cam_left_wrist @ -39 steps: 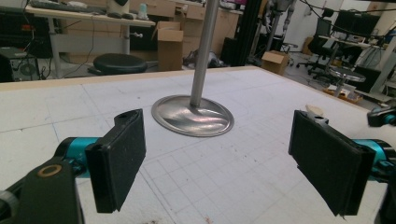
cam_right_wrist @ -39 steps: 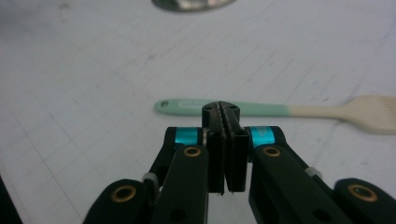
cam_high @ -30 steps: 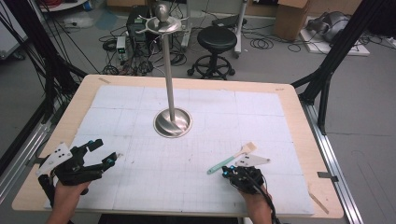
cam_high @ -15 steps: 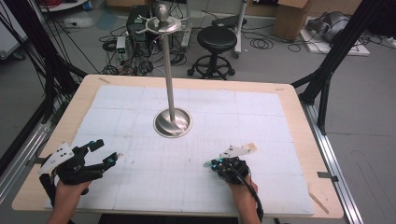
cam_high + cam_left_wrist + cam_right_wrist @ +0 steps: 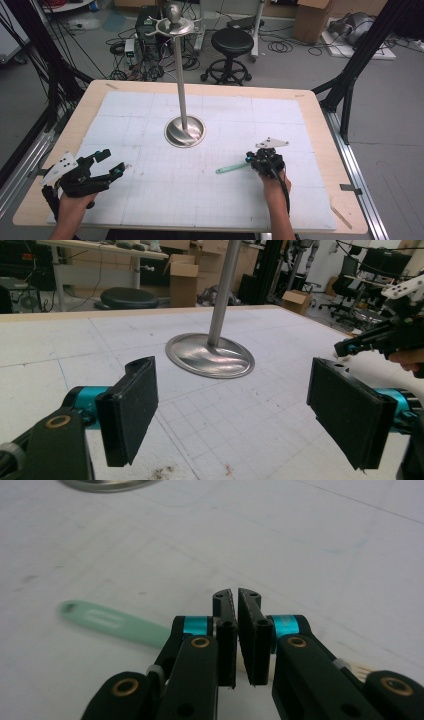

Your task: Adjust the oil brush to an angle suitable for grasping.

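Observation:
A brush with a mint-green handle (image 5: 231,169) lies at the right front of the white mat. My right gripper (image 5: 254,159) sits over its neck, jaws pressed nearly together. In the right gripper view the green handle (image 5: 115,622) runs out to the left behind the gripper (image 5: 236,597). A cream part shows between the jaws and pale bristles (image 5: 361,672) show at the right. My left gripper (image 5: 114,161) rests at the left front, open with nothing between its fingers (image 5: 235,390). I cannot tell whether the brush is off the mat.
A metal stand with a round base (image 5: 185,131) and a tall pole (image 5: 181,75) rises at the mat's middle; its base (image 5: 210,356) shows in the left gripper view. The wooden table rim (image 5: 320,125) frames the white mat (image 5: 200,200). Stool, cables and boxes lie beyond.
My right gripper moved forward over the brush and shut on its neck, so the white head is now covered. The left gripper stayed nearly still.

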Tool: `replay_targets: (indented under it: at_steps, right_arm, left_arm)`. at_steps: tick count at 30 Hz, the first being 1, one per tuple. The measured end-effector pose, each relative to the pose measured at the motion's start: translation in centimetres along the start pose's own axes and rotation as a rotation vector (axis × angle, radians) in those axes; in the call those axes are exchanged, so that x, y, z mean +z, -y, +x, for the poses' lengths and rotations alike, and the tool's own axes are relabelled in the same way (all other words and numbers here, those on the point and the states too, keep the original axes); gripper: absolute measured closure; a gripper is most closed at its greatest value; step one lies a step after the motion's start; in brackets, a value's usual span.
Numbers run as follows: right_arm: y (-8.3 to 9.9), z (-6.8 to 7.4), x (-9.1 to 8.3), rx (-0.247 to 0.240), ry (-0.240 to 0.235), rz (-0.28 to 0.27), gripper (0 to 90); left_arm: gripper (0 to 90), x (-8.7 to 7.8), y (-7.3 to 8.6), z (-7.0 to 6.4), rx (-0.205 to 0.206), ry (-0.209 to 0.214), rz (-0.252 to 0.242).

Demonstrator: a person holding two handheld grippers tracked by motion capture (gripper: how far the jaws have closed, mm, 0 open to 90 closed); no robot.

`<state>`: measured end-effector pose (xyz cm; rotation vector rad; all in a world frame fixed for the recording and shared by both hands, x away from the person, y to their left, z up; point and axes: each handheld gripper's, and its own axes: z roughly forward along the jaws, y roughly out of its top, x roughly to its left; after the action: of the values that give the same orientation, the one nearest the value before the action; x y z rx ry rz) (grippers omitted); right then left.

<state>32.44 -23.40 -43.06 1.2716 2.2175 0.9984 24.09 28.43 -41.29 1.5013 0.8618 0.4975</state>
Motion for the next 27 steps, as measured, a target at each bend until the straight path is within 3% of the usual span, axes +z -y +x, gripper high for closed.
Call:
replay_targets:
  at_steps: [3, 8, 13, 15, 27]
  right_arm:
    - [0.2, -1.4, 0.7, 0.032, 0.035, 0.020, 85.9]
    - [0.5, -2.6, 1.1, 0.073, 0.044, 0.042, 85.5]
    - [0.6, -2.6, 0.6, 0.017, 0.050, 0.073, 88.9]
    - [0.9, -2.7, 0.0, 0.013, 0.041, 0.092, 88.9]
    - [5.4, -1.2, -5.0, -0.026, -0.015, 0.088, 89.0]
  left_arm:
    - [21.1, 0.0, 0.0, 0.0, 0.000, -0.001, 0.000]
    - [21.2, 0.0, 0.2, 0.0, -0.004, 0.000, 0.008]
    - [21.3, -0.1, 0.1, 0.1, -0.003, -0.003, 0.005]
    - [21.3, -0.1, 0.1, 0.1, -0.002, -0.004, 0.008]
    - [21.3, 0.2, 0.2, -0.2, -0.002, 0.001, 0.015]
